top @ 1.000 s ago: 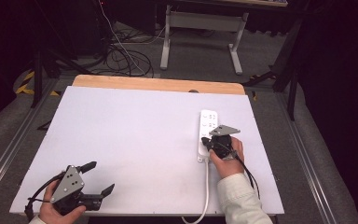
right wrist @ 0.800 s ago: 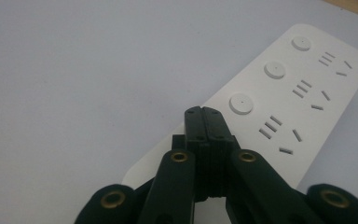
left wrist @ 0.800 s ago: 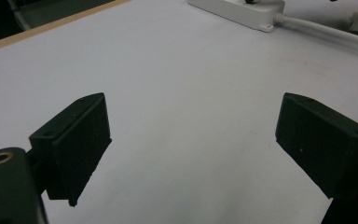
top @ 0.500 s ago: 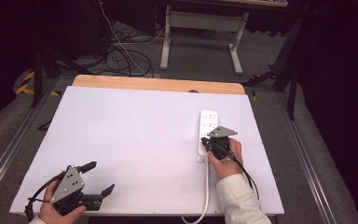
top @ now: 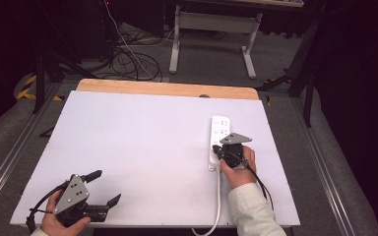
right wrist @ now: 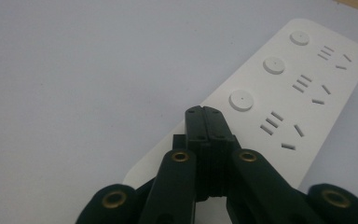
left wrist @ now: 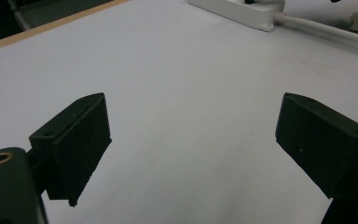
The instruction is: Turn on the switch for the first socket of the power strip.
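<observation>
One white power strip [top: 219, 139] with three round buttons is seen; above its near end the right gripper [right wrist: 204, 114] is held, jaws pressed together on nothing. Well apart from the strip, the left gripper [left wrist: 191, 140] is held with jaws spread.

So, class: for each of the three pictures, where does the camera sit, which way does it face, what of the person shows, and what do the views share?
High view: above the person's side, facing forward and down on the white table; both forearms, left tool and right tool show.
Left gripper view: rides the left tool, facing across the table between its open jaws.
Right gripper view: rides the right tool, jaws shut, over the power strip.
Shared: all three show the power strip and table.
</observation>
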{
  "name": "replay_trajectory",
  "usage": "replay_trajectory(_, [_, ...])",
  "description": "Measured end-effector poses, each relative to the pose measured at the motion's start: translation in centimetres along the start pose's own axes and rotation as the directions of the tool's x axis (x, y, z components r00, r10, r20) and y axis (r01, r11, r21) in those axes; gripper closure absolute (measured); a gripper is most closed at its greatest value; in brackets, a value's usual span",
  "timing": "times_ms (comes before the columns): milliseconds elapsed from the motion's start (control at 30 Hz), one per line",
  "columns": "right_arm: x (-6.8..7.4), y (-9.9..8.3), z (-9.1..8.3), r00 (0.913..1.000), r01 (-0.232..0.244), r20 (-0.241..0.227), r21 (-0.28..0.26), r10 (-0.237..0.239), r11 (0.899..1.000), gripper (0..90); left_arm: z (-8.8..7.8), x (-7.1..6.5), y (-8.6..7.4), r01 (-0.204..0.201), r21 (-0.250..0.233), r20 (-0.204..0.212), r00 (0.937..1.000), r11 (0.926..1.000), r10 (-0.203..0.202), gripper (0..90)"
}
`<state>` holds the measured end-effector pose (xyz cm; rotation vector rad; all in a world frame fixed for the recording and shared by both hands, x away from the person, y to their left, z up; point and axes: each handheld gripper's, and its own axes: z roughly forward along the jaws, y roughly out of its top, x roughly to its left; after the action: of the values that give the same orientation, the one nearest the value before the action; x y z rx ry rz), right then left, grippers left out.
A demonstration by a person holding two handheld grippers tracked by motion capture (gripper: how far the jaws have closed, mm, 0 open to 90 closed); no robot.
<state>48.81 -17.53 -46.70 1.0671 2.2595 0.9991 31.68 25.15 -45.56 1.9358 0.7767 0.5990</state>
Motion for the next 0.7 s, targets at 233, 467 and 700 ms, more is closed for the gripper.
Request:
replay_trajectory(233, [0.1,0.0,0.0,0.9999,-0.013,0.011,-0.011,0.013,1.0,90.0,0.0,0.1,0.0,0.001,-0.001,0.001,1.0,1.0,-0.001,10.6])
replay_trajectory(467, [0.4,0.6,-1.5,0.9998,-0.016,0.008,-0.085,0.017,0.996,90.0,0.0,0.2,0.0,0.003,0.0,0.001,1.0,1.0,-0.003,10.7])
replay_trajectory(700, [0.4,1.1,-2.8,0.9998,-0.02,-0.002,-0.131,0.02,0.991,90.0,0.0,0.1,0.0,0.004,-0.002,0.0,1.0,1.0,-0.004,10.7])
